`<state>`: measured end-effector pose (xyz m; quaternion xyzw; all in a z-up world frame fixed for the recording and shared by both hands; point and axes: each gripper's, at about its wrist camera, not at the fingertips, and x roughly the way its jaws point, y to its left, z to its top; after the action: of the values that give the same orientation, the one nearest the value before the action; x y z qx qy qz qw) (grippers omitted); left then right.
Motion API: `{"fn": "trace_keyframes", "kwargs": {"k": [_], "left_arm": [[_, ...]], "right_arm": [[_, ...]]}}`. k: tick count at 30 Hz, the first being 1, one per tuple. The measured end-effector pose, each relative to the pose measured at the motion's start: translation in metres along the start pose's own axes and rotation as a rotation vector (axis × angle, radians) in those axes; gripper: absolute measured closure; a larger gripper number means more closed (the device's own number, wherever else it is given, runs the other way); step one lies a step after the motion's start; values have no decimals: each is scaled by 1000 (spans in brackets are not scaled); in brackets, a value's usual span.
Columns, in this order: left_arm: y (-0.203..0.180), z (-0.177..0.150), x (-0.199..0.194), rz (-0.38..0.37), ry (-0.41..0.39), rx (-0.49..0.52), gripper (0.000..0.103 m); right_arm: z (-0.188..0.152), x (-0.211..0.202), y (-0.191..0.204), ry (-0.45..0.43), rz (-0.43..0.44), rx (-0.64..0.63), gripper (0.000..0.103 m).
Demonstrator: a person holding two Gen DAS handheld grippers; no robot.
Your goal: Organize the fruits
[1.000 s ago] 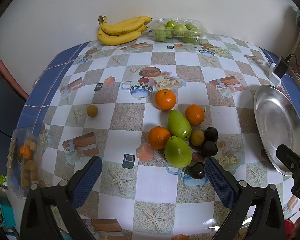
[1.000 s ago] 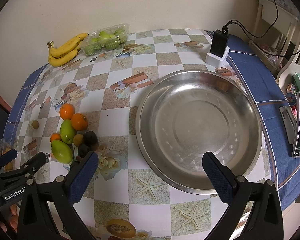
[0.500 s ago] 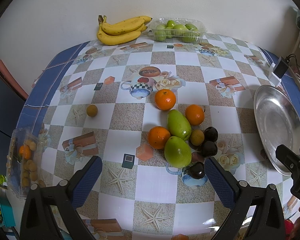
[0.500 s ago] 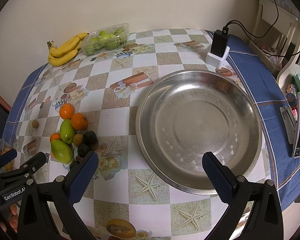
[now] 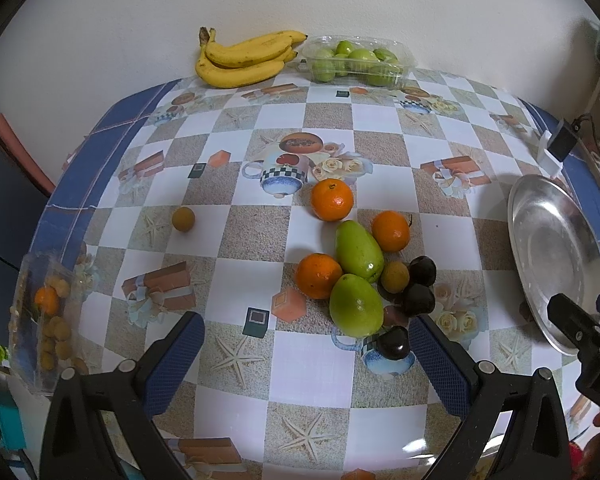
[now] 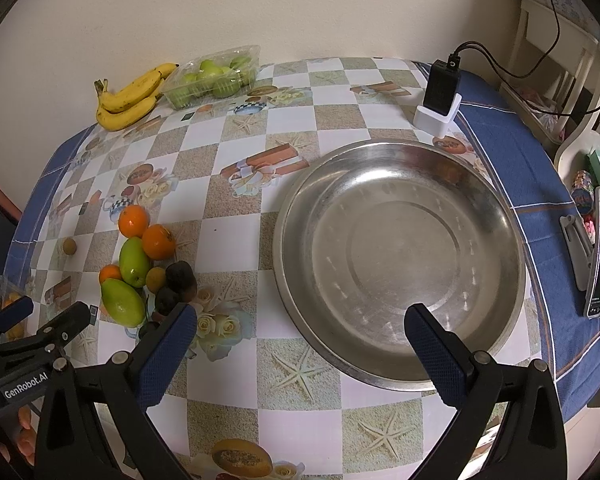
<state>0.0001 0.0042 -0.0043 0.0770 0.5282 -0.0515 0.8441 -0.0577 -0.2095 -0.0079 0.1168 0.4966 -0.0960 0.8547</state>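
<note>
Both grippers are wide open and hold nothing. The left gripper (image 5: 306,360) hangs over the near edge of the table (image 5: 236,236), just before the fruit pile (image 5: 360,264). The right gripper (image 6: 300,344) hangs over the empty metal bowl (image 6: 400,256) by the table's right edge. The small dark fruits may be plums.

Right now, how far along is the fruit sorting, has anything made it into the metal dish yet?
Nothing looks done: the metal dish holds no fruit. Nothing is in hand either; the left gripper and right gripper are both open and hold nothing. All is left: the three oranges, two green fruits, dark plums and small brown fruits sit on the tablecloth.
</note>
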Motion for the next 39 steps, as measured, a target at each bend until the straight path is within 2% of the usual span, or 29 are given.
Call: {"fn": "trace_keyframes", "kwargs": {"k": [2, 5, 6, 8, 9, 10, 11, 12, 13, 14, 16, 19, 23, 25, 28, 31, 33, 37, 39], "left_arm": [[3, 2, 2, -24, -2, -34, 0], [14, 6, 7, -96, -52, -115, 0], [19, 7, 6, -121, -137, -137, 0], [30, 10, 6, -98, -225, -144, 0], [35, 10, 5, -76, -246, -139, 0], [40, 11, 5, -84, -244, -153, 0], [46, 11, 7, -64, -232, -153, 0], [51, 12, 9, -69, -211, -169, 0], [53, 12, 18, -94, -129, -194, 0], [55, 11, 23, -129, -83, -222, 0], [60, 11, 30, -185, -39, -263, 0], [64, 12, 38, -249, 9, -313, 0], [57, 14, 38, -229, -1, -295, 0], [52, 16, 40, -218, 8, -278, 0], [47, 18, 45, -174, 23, -256, 0], [46, 17, 48, -191, 34, -272, 2], [47, 17, 49, -209, 39, -284, 8], [42, 18, 53, -241, 59, -288, 15], [42, 18, 54, -260, 69, -294, 19]], "right_arm": [[1, 2, 2, -1, 3, -4, 0], [3, 4, 8, -5, 35, -11, 0], [5, 5, 9, -5, 49, -9, 0], [9, 7, 13, -25, 91, -3, 0], [11, 7, 17, -53, 107, -11, 0], [13, 9, 20, -60, 118, -16, 0], [15, 8, 24, -76, 128, -25, 0], [16, 9, 28, -56, 126, -35, 0], [18, 8, 32, -57, 137, -42, 0], [19, 8, 37, -57, 148, -52, 0], [19, 17, 46, 4, 137, -81, 0], [18, 26, 59, 28, 151, -113, 1], [15, 42, 72, 122, 190, -129, 14], [13, 49, 77, 145, 200, -137, 15], [12, 59, 83, 163, 200, -158, 24], [10, 65, 89, 167, 212, -171, 28], [10, 68, 91, 169, 218, -176, 34], [10, 74, 93, 182, 228, -174, 39], [10, 76, 94, 186, 240, -172, 46]]}}
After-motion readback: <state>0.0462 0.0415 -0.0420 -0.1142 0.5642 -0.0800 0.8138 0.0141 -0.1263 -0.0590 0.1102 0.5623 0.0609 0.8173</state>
